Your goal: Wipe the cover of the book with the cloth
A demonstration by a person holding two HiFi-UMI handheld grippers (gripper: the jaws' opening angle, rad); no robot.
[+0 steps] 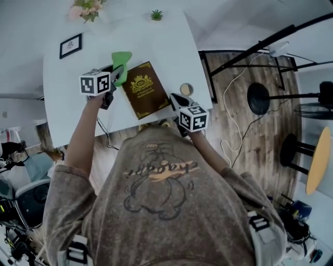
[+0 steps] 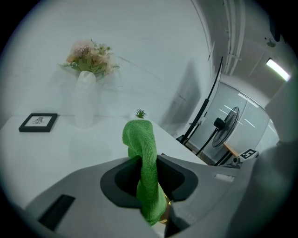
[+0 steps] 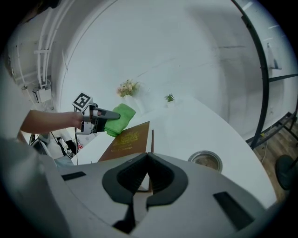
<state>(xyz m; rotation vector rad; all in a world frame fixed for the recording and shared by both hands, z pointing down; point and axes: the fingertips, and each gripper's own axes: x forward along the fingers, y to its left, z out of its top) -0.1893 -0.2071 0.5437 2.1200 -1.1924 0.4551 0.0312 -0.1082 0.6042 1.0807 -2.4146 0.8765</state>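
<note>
A brown book (image 1: 141, 88) with a gold emblem lies on the white table (image 1: 67, 93). My left gripper (image 1: 117, 72) is shut on a green cloth (image 1: 121, 58) and holds it at the book's far left corner; I cannot tell whether cloth and cover touch. In the left gripper view the cloth (image 2: 143, 160) stands up between the jaws of that gripper (image 2: 148, 195). My right gripper (image 1: 175, 101) is at the book's near right corner. In the right gripper view its jaws (image 3: 148, 160) are closed on the edge of the book (image 3: 125, 139), and the left gripper (image 3: 100, 116) with the cloth (image 3: 119, 117) shows beyond.
A small round dish (image 1: 186, 89) sits right of the book, near the table's right edge. A picture frame (image 1: 71, 45), a vase of flowers (image 1: 86, 9) and a small plant (image 1: 156, 15) stand at the back. Fan stands and cables (image 1: 260, 98) cover the wooden floor to the right.
</note>
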